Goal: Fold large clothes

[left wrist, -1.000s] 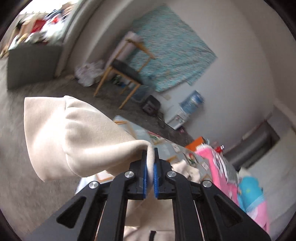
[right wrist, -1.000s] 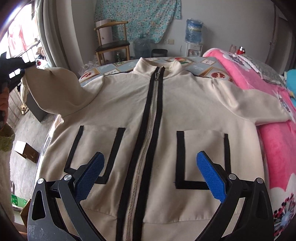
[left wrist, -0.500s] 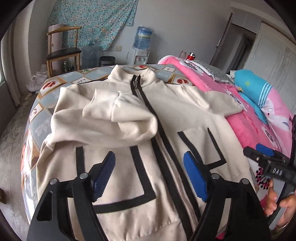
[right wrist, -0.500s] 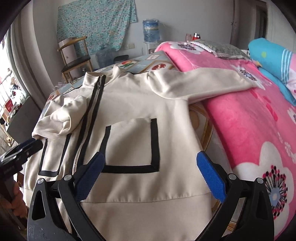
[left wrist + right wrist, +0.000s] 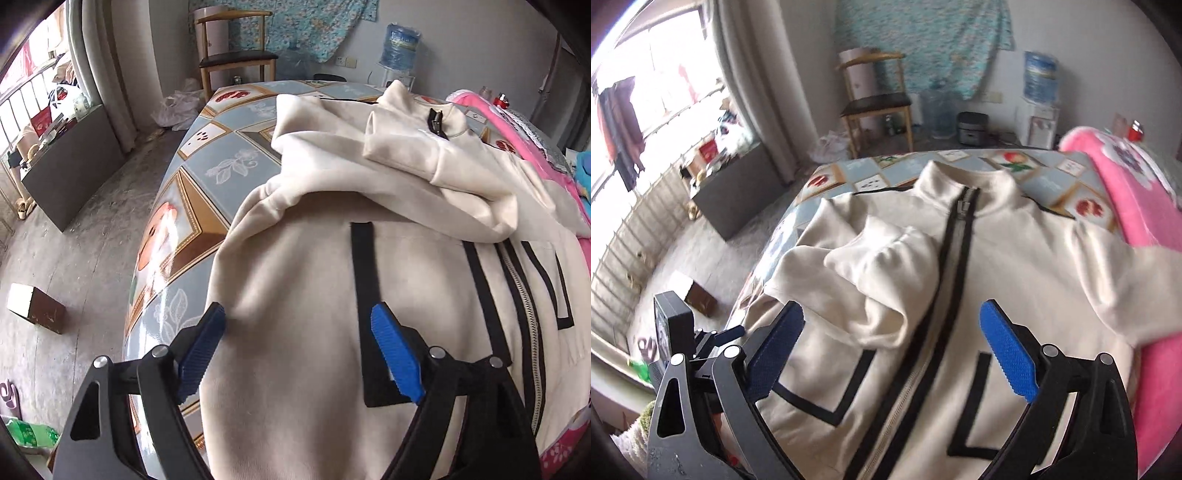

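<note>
jacket flat on bed | collar far, hem near

My left gripper low in frame, jaws opening, nothing pinched. Right gripper closing, still wide.

The left tongs are opening over the cream jacket near its hem, nothing between the blue pads; one sleeve lies folded across the jacket's chest.
</note>
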### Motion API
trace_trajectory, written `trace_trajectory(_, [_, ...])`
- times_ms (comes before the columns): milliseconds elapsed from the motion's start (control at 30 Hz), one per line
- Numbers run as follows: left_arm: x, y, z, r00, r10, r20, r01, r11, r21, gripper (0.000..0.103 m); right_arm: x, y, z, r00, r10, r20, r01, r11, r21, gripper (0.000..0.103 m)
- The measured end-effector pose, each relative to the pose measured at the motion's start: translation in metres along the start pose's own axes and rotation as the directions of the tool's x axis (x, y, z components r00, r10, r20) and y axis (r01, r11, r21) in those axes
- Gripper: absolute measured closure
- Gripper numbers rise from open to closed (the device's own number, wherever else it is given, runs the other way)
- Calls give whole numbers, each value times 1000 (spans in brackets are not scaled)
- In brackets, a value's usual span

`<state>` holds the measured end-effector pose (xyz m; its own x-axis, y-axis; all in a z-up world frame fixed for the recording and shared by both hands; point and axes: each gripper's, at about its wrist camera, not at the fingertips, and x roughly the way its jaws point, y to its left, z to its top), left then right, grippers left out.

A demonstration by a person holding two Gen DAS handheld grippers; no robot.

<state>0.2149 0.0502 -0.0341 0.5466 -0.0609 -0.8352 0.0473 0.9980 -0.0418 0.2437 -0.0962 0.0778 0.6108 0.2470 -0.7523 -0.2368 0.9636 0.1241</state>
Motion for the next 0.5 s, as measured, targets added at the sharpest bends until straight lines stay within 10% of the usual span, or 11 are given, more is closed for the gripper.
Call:
trace_trajectory(233, [8, -4, -1, 1000, 19, -4, -18, 999, 47, 5, 115, 71, 36, 976, -151, -157, 87, 930, -358, 34])
trace_trajectory(333, [8, -1, -1, 1000, 18, -1, -18, 999, 37, 5, 149, 79, 32, 942, -268, -203, 150, 876, -457, 60])
trace_trajectory(433, [8, -1, -2, 1000, 15, 10, -16, 999, 36, 5, 151, 55, 39, 943, -196, -267, 99, 936, -339, 93])
trace_trajectory(500, [8, -1, -4, 1000, 15, 27, -16, 999, 36, 5, 134, 32, 48, 959, -120, -257, 66, 976, -209, 97])
